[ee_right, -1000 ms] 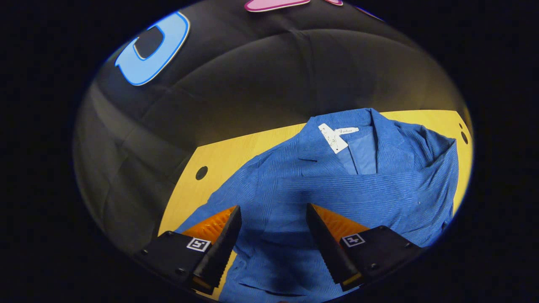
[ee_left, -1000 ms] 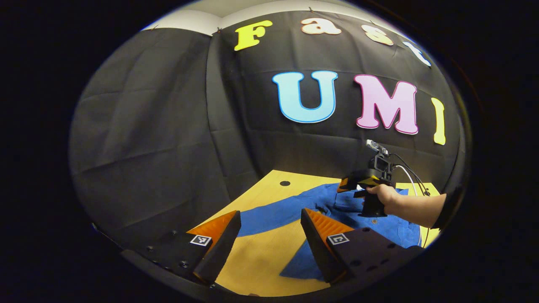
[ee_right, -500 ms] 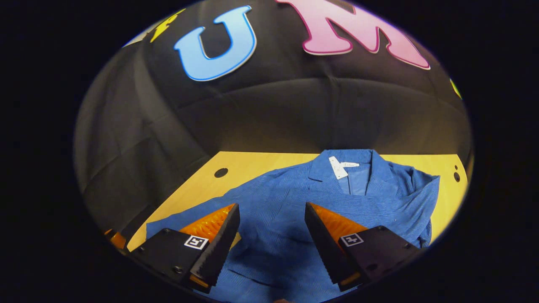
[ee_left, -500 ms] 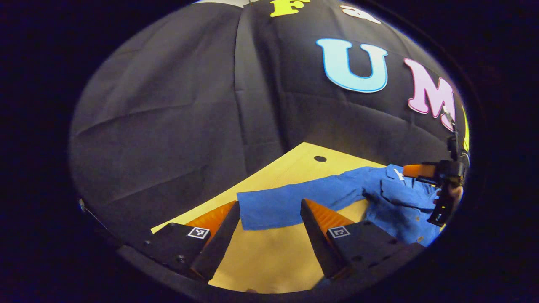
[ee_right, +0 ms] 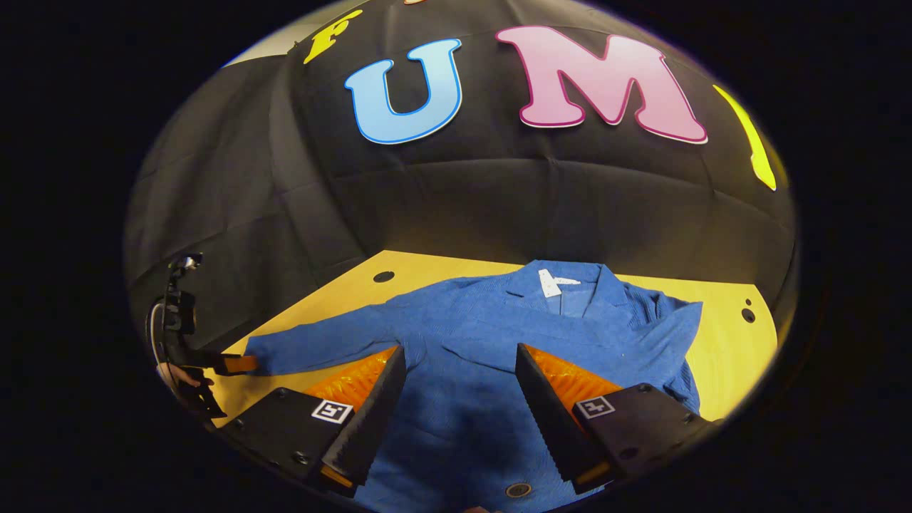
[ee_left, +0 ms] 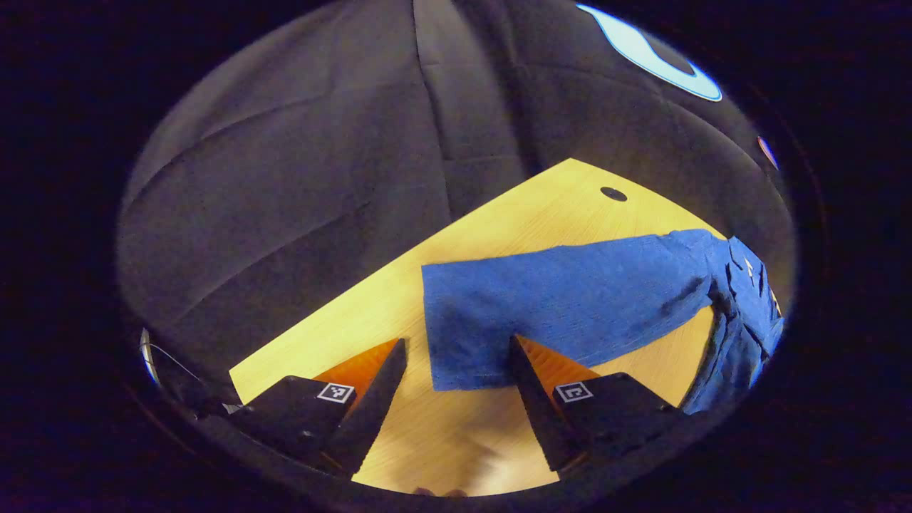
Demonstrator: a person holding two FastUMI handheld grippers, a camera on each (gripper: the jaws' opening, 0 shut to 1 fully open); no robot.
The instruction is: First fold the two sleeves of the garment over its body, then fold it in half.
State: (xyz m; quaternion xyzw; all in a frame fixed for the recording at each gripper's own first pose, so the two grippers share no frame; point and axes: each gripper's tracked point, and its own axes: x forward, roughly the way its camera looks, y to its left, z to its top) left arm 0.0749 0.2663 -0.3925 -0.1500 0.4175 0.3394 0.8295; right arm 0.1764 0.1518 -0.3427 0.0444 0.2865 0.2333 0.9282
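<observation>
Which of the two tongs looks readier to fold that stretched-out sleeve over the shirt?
Probably the left. The left tongs are open right at the cuff of the outstretched sleeve. The right tongs hover open above the shirt's body, away from that cuff.

Each claw has two wedge-shaped fingers on black blocky mounts, and every mount carries a small square black-and-white marker and a few round screw heads; this is seen on the left claw (ee_left: 456,399) and on the right claw (ee_right: 459,410). The inner faces of the fingers are ribbed like fine teeth. In the right gripper view the left claw (ee_right: 239,365) appears far off as a black body with a small device on top and a thin pale cable looping beside it.
</observation>
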